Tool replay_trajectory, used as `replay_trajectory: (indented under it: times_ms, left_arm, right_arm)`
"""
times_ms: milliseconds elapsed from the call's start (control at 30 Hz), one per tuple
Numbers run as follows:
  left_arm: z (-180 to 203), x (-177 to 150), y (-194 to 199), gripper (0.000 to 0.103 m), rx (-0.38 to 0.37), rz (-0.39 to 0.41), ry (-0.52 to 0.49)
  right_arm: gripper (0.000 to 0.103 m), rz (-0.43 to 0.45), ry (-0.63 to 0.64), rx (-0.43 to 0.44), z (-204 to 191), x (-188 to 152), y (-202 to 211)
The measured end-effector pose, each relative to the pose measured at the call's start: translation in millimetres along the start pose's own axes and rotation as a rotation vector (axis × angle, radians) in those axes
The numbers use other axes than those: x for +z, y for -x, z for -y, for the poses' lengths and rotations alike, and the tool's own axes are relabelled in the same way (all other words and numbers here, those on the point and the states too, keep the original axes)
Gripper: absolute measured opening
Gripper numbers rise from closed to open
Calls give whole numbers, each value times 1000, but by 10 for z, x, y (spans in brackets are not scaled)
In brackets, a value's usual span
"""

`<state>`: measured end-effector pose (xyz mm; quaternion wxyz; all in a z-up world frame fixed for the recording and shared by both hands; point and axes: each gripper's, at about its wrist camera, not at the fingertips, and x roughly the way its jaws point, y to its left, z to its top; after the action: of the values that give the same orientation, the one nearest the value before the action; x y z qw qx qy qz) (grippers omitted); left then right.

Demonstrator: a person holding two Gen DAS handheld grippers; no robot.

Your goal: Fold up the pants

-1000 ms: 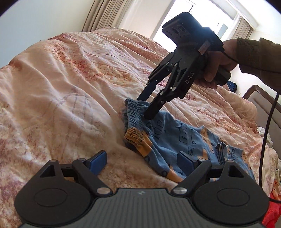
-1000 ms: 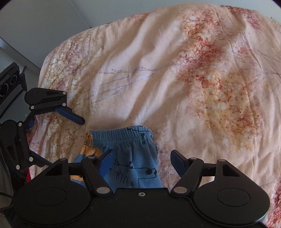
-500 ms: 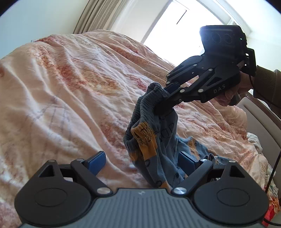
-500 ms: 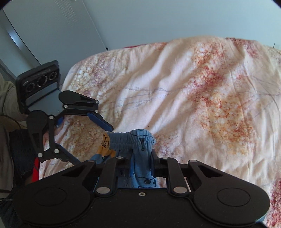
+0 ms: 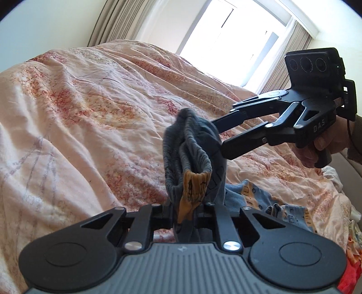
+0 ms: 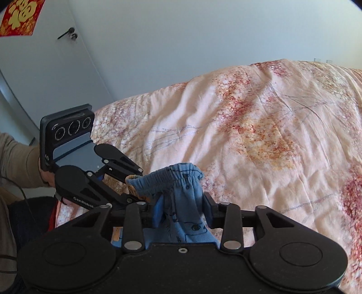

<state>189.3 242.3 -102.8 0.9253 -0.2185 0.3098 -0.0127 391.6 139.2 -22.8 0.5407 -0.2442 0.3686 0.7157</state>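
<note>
Left wrist view: the left gripper [image 5: 184, 214] fills the bottom edge, its jaws drawn nearly together on a gathered fold of the pants [image 5: 192, 158], which rise from between them toward 12 o'clock. The pants are one blue printed pair with an elastic waistband and an orange cuff hanging just above the jaws. At 2 o'clock the right gripper [image 5: 218, 133] reaches in from the right, held by a hand [image 5: 325, 144], and its jaws are pinched on the upper part of the bunched waistband. The lifted cloth runs roughly vertical between the two grips, while the rest of the pants trails down to 4 o'clock and lies on the bed [image 5: 79, 101], a rumpled pink floral quilt. A bright window [image 5: 228, 36] with curtains stands at 1 o'clock.

Right wrist view: the right gripper [image 6: 183, 212] sits at the bottom, jaws closed to a narrow gap with the blue cloth of the pants [image 6: 181, 185] clamped between the pads. The waistband stands up just above them and stretches sideways toward 9 o'clock, where the left gripper [image 6: 133, 181] has its jaws closed on the other end. Two grippers, one pair of pants. The bed [image 6: 260, 135] spreads from 12 to 4 o'clock; a white door [image 6: 49, 67] with a red-and-gold decoration [image 6: 18, 15] is at 10 o'clock.
</note>
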Motion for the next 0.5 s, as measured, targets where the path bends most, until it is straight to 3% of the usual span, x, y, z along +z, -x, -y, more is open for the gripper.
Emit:
replay_trajectory:
  times_ms: [33,67,267,400,500]
  left_arm:
    - [24,7,-8,15,23,-5,-12]
    - [50,0,-21,15,48,-6,-28]
    - [384,-76,-88,15,165,3,-197]
    - [860,-136,-154,15,188,28,-419]
    - [1156,-224,-311,12,209,23,-543]
  right_arm:
    - [69,29,-40,-34,2,-53,16]
    - [71,63,-85,-57,-12,-119,58]
    - [72,235,-401,-162,-232,-618,266]
    - [74,350,-675,-145,-223,-902,425]
    - [73,366,-771,-115,-123,-1009,516]
